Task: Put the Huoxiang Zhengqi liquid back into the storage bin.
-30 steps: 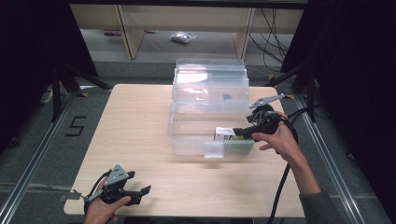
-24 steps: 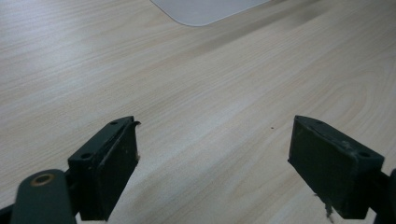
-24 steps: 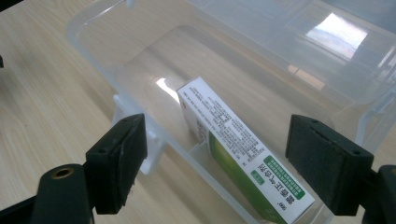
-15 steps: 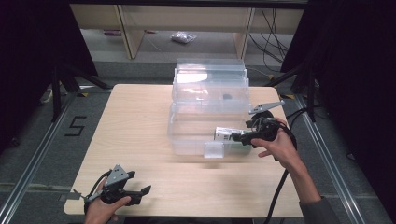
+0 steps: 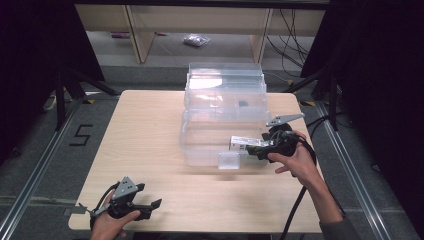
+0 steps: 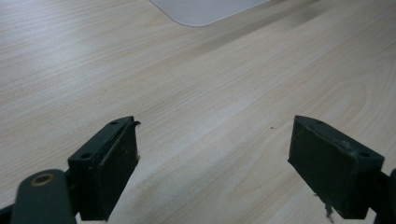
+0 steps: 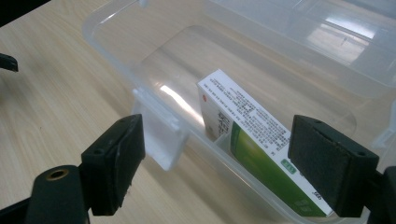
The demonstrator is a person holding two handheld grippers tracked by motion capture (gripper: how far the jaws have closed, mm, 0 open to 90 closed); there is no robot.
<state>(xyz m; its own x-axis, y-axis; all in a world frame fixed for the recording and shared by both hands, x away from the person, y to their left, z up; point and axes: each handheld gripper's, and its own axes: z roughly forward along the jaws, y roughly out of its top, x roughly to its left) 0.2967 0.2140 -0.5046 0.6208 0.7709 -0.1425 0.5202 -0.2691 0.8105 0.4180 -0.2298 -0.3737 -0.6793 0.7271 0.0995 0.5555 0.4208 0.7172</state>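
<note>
A clear plastic box (image 5: 200,150) with its lid swung back stands on the middle of the wooden table. Inside it, against the near right wall, leans a white and green carton (image 7: 252,135), also visible from above as a small carton (image 5: 241,143). My right gripper (image 5: 252,148) hovers at the box's near right corner with its jaws wide apart just above the carton, touching nothing; from its own camera the right gripper (image 7: 215,163) frames the carton. My left gripper (image 5: 150,207) rests open at the table's near left edge, and the left gripper (image 6: 212,158) has bare wood between its jaws.
The box's latch tab (image 5: 229,160) sticks out of its front wall. The open lid (image 5: 225,87) lies over the far half of the table. A wooden shelf unit (image 5: 200,20) and a small bag (image 5: 196,41) sit on the floor beyond. Dark stands flank the table.
My right gripper has drawn back slightly toward the near right corner of the box, jaws apart over the carton, which now lies in the box. The left gripper has stayed put.
</note>
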